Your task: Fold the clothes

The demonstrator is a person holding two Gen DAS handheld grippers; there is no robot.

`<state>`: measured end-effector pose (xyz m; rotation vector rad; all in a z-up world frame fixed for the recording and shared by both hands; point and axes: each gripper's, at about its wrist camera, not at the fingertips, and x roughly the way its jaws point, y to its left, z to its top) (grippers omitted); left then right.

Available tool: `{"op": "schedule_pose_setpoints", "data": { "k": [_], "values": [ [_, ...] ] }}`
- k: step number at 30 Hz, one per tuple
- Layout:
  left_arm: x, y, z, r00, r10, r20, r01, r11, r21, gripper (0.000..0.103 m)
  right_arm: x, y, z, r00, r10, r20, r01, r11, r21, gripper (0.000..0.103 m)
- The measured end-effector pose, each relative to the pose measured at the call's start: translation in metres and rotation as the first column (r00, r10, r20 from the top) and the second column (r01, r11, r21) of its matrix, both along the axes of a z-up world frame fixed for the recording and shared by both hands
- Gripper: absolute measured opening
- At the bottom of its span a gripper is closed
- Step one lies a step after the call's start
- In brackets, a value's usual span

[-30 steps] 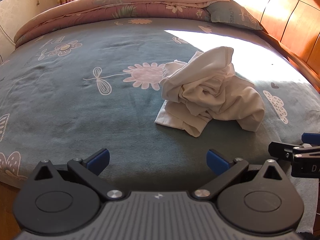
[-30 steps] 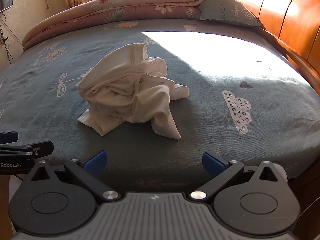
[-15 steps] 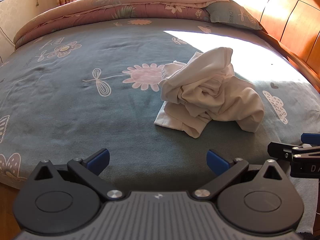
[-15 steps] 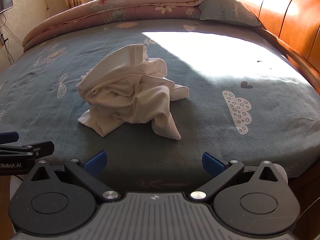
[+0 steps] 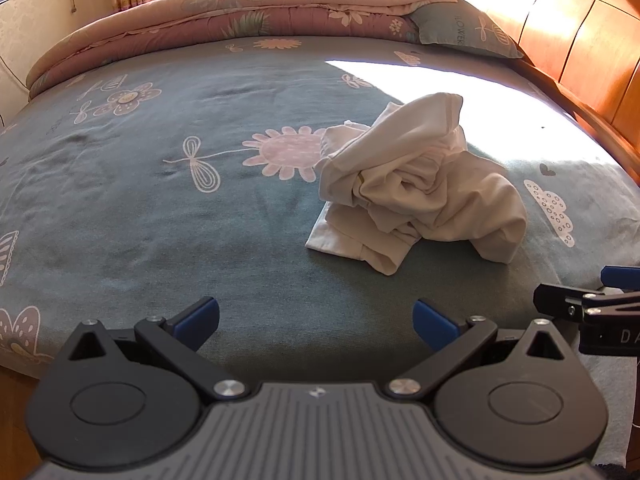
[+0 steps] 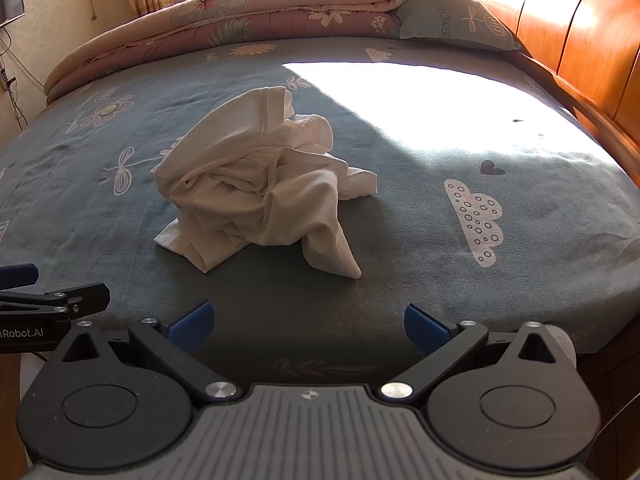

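A crumpled white cotton garment [image 5: 420, 188] lies in a loose heap on the bed with the grey-blue sheet printed with pale flowers and clouds [image 5: 168, 220]. In the left wrist view the heap sits at about 1 o'clock from the left hand-held gripper [image 5: 316, 318], well apart from its blue-padded fingertips [image 5: 198, 314]. In the right wrist view the same garment [image 6: 256, 184] sits at about 11 o'clock from the right hand-held gripper [image 6: 308, 322], also well clear of its fingertips [image 6: 424, 326].

Both hand-held grippers are released, their jaws spread wide and grasping nothing, hovering over the near edge of the bed. The right one shows at 3 o'clock in the left wrist view, and the left one shows at 9 o'clock in the right wrist view.

One flat corner of the garment spreads on the sheet toward the near side, while a folded hem stands up at the top of the heap. A bright patch of sunlight [image 6: 420, 100] falls on the sheet at 1 o'clock of the garment. At 12 o'clock, along the far edge of the bed, a folded pink floral quilt [image 5: 248, 12] lies next to a grey-blue pillow [image 5: 460, 28]. An orange-brown wooden panelled headboard [image 6: 592, 40] runs along the 3 o'clock side.
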<state>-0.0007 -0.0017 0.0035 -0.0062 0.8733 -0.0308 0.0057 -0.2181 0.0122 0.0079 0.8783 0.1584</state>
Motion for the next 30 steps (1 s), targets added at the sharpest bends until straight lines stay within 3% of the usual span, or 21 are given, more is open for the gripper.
{"op": "schedule_pose_setpoints", "data": {
  "k": [30],
  "values": [
    [0.0026, 0.0027, -0.0075, 1.0, 0.003, -0.012, -0.003, 1.0, -0.015, 0.102, 0.0029, 0.0052, -0.0063, 1.0, 0.012, -0.021, -0.012, 1.0, 0.002, 0.103]
  ]
}}
